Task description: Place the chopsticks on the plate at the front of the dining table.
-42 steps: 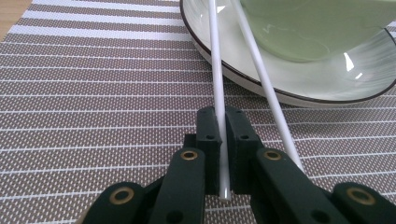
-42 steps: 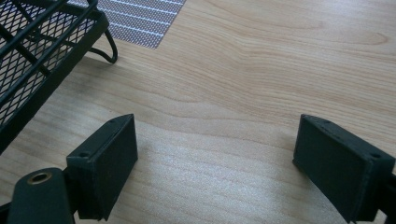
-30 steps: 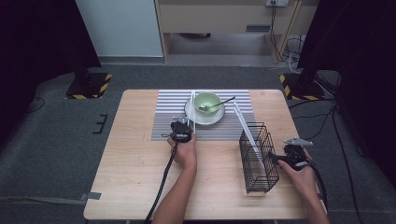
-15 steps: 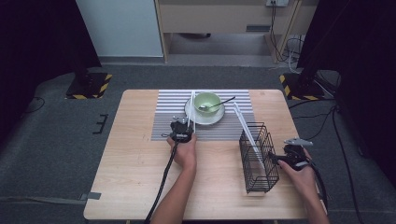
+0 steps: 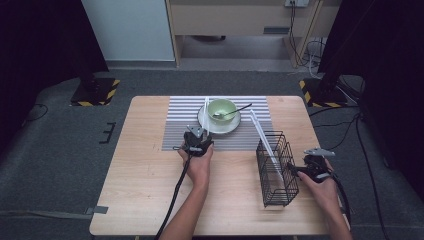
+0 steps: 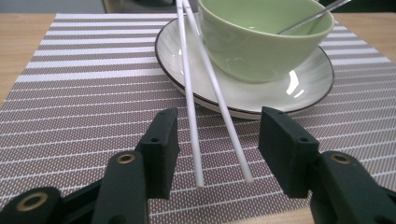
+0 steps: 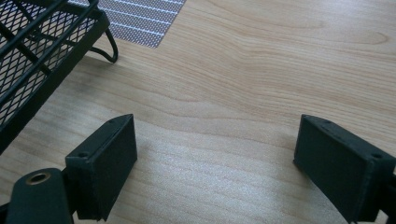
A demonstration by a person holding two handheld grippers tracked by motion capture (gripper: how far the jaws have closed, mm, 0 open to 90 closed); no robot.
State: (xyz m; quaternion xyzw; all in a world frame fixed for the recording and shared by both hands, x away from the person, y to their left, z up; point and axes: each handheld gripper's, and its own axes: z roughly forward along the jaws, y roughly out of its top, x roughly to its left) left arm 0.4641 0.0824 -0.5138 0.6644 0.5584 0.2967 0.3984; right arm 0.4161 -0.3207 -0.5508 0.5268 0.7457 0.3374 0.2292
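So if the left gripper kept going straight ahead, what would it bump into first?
Probably the white chopsticks. Their near ends lie between the left gripper's fingers, which have just been opening and do not press on them. Beyond them comes the plate's rim, then the green bowl.

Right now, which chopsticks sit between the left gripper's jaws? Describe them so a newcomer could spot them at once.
Start at the striped placemat on the wooden table. On it a white plate carries a green bowl. The white chopsticks lean on the plate's left rim, tips on the mat; unlike the single white stick propped in the black wire basket, they are a pair.
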